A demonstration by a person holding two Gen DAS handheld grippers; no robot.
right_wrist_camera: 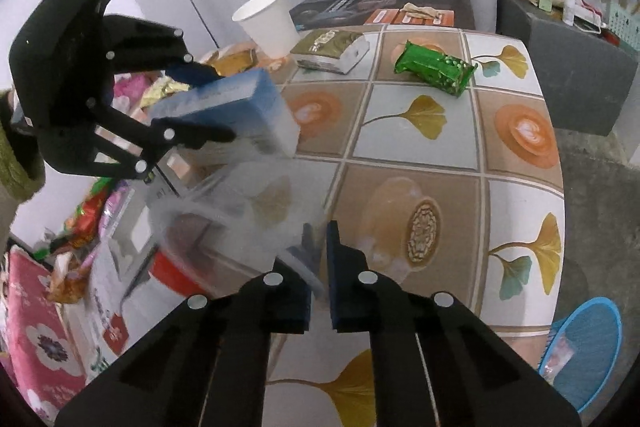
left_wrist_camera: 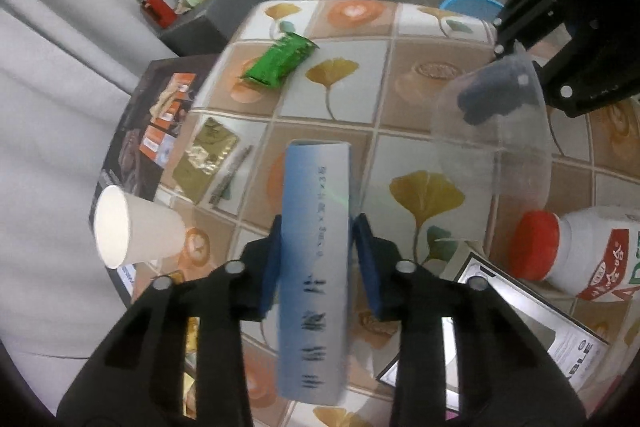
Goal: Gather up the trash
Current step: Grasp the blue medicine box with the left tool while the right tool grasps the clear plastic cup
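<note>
Two grippers are at work over a small table (right_wrist_camera: 516, 195) covered in a tile-pattern cloth with ginkgo leaves and coffee cups. The left gripper (left_wrist_camera: 316, 227) has its blue pads clenched on a long blue-and-white box (left_wrist_camera: 314, 267), one pad on each long side. In the right wrist view that box (right_wrist_camera: 240, 107) sits tilted above the table's left part.

The right gripper (right_wrist_camera: 318, 239) has its pads pinched nearly together on the rim of a clear plastic cup (right_wrist_camera: 240, 203); in the left wrist view the cup (left_wrist_camera: 496, 131) hangs tilted at the right, just beyond a red-capped white bottle (left_wrist_camera: 576, 251) lying on its side.

Across the table, a green snack wrapper (right_wrist_camera: 436, 67) lies near the far edge, a white paper cup (right_wrist_camera: 268, 23) and a gold-and-white packet (right_wrist_camera: 332, 51) near the far left corner. The middle and right tiles are bare, leaving free room there.

Off the near right corner sits a blue basket (right_wrist_camera: 588, 351) on the floor. A grey cabinet (right_wrist_camera: 576, 67) stands just past the far right edge.
</note>
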